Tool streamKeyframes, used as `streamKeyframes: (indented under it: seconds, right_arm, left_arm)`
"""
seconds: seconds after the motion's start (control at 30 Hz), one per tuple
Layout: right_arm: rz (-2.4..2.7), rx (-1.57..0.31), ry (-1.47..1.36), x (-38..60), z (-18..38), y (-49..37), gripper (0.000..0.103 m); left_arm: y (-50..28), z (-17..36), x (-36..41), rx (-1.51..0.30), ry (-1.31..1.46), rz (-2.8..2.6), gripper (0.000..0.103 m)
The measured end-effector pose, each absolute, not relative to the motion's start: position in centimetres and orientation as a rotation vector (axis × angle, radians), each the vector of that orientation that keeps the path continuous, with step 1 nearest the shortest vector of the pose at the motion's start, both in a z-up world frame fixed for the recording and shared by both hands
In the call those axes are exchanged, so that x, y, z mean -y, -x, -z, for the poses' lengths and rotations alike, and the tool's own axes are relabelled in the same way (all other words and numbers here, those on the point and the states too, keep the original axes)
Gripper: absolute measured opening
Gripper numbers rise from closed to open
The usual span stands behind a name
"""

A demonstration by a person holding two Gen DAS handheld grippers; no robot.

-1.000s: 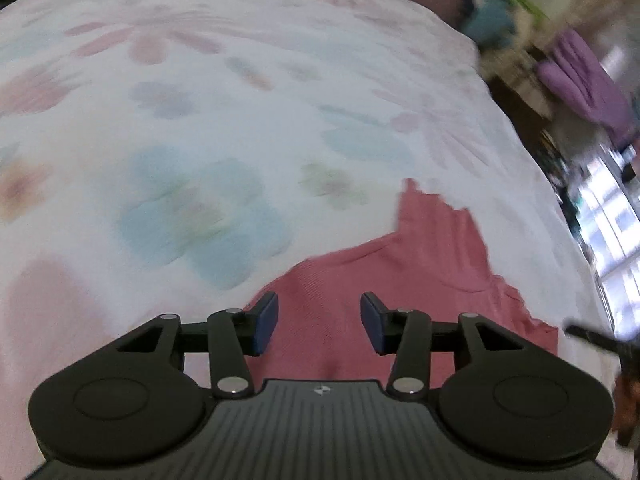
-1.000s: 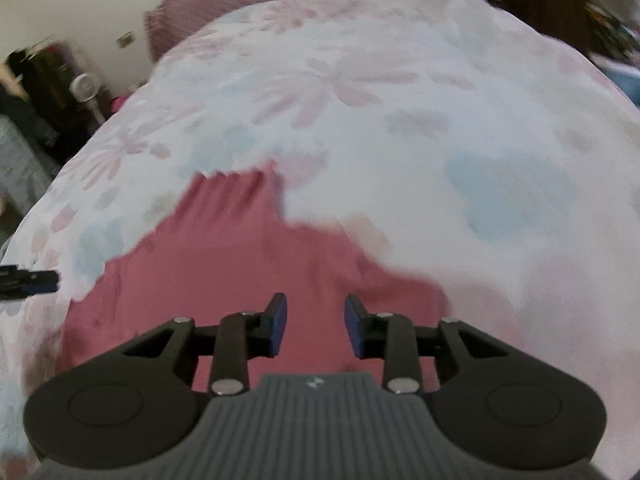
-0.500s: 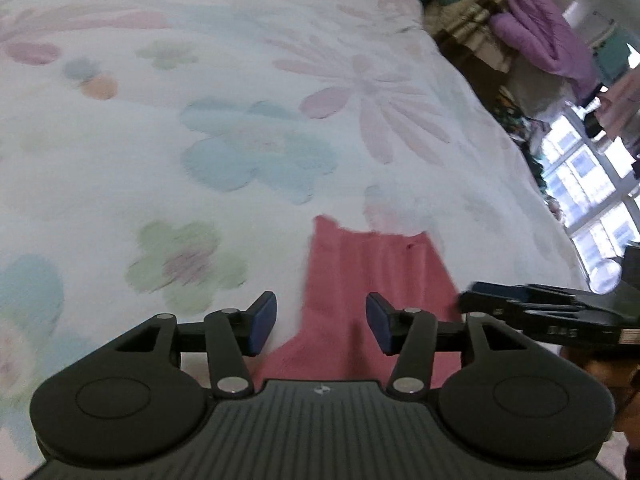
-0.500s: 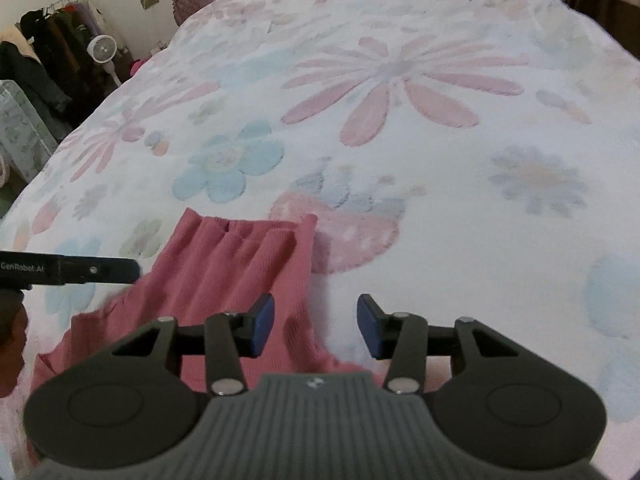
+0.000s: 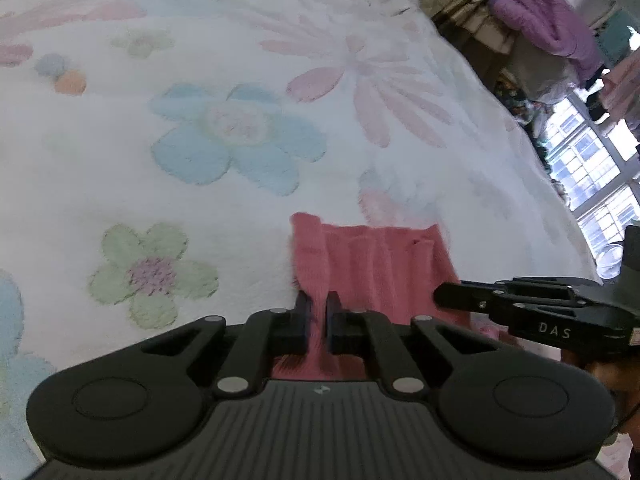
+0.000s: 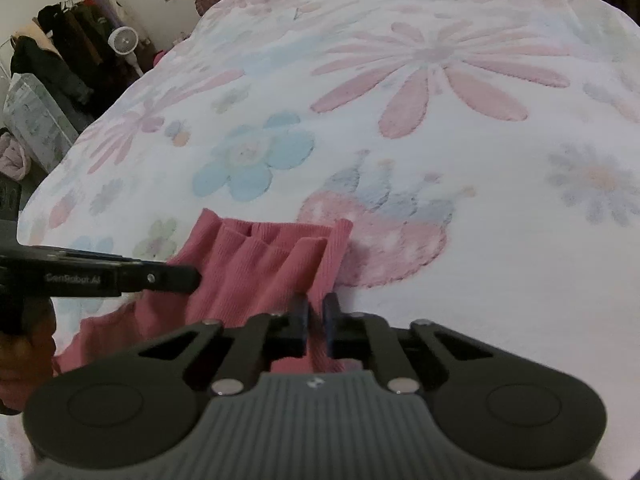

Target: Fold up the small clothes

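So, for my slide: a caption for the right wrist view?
Right gripper shut on pink garment's edge, flowered bedspread beneath.

1. The left hand-held gripper (image 5: 317,307) points steeply downward; its jaws have just been closing and now pinch pink fabric.
2. The right hand-held gripper (image 6: 316,310) does likewise, alongside it.

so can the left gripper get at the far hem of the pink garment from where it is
Probably not yet: the left gripper is shut on the pink garment's left edge, jaws having just closed. The far hem lies bare on the blanket, though.
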State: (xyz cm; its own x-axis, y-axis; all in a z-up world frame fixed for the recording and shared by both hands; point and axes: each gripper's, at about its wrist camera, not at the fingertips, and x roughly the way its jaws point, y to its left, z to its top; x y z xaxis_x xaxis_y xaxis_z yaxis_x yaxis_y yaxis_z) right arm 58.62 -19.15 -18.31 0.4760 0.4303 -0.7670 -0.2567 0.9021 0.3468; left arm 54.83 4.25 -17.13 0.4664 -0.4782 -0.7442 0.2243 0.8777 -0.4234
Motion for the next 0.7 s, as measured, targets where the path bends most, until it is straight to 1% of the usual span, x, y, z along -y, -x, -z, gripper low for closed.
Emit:
streamKeyframes:
  seconds: [0.1, 0.37, 0.53, 0.7]
  right_arm:
    - [-0.439, -0.968, -0.194, 19.5, 17.7, -58.0, 0.0]
    - [-0.479, -0.916, -0.216, 20.7, 14.9, -55.2, 0.0]
    - [-0.531, -0.868, -0.242, 21.0, 13.3, -52.2, 0.0]
    - [-0.596, -0.831, -0.256, 21.4, 13.3, -48.3, 0.0]
  left_arm:
    - [-54.1, 16.0, -4.0, -0.97, 0.243, 0.456, 0.007]
    - [-51.5, 13.6, -4.6, -0.926, 0.261, 0.507, 0.007]
    - [-49.2, 13.0, -5.0, -0.905, 0.283, 0.53, 0.007]
    - [-45.3, 13.4, -5.4, -0.876, 0.282, 0.592, 0.007]
